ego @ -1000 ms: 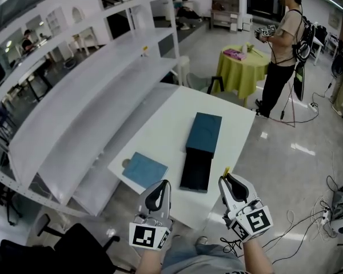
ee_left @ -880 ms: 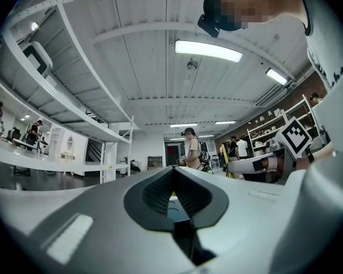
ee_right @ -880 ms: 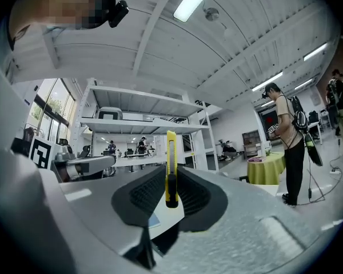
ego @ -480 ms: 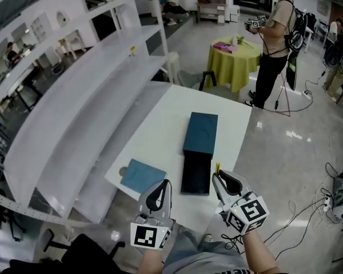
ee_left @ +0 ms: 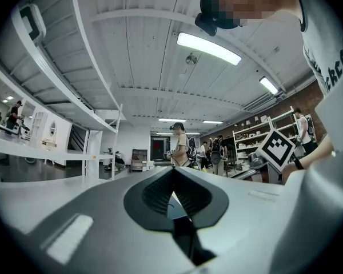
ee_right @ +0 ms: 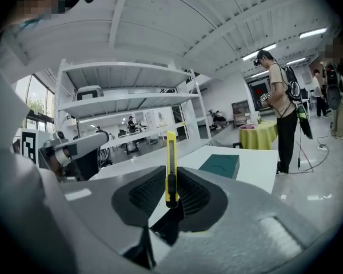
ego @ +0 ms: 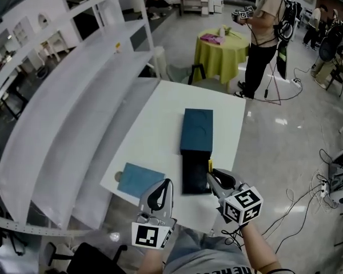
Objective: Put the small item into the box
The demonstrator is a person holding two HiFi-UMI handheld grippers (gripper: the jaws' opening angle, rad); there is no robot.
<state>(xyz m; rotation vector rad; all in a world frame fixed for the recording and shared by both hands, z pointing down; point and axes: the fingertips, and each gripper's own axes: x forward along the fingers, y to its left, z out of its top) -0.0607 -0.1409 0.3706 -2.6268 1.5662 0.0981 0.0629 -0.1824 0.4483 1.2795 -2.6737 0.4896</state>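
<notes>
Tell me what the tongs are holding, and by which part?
The right tongs pinch a yellow knife by its lower end; the rest sticks out ahead. The left tongs are shut on nothing.

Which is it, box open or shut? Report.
Open. In the head view the box shows its dark inside exposed at the end nearest the person, uncovered by the teal top.
</notes>
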